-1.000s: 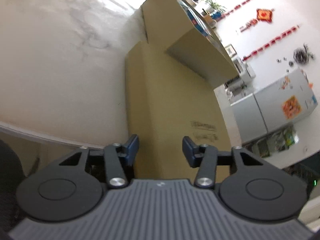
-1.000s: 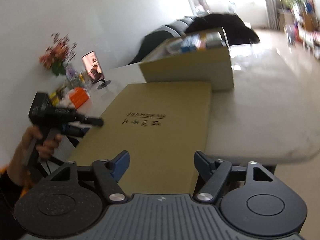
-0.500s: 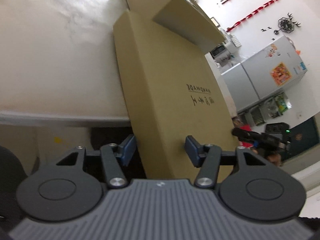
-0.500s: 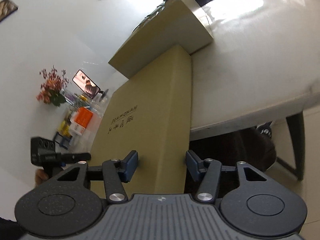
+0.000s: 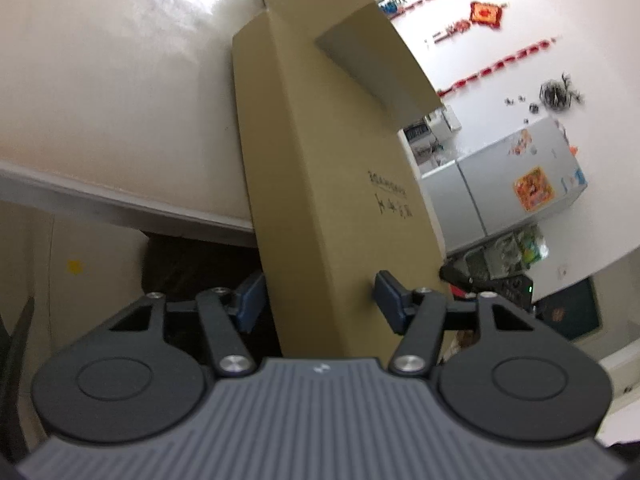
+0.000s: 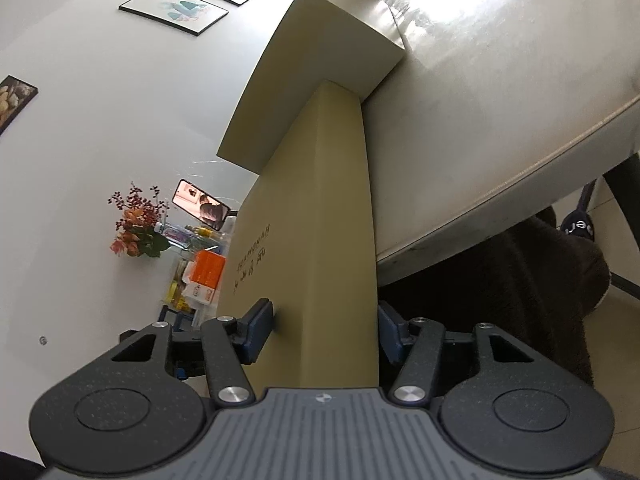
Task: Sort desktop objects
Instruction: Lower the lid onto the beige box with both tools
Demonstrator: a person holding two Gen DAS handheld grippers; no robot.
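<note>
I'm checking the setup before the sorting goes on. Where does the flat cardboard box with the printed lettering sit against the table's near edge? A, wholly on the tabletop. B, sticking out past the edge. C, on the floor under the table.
B: the flat cardboard box juts out beyond the near edge of the table, with both grippers' fingers straddling its overhanging end.

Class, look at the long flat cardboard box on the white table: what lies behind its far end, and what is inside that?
Behind the flat cardboard box stands a taller cardboard box, apparently touching its far end, both on the white table. From this low angle only its walls show; its contents are hidden.
</note>
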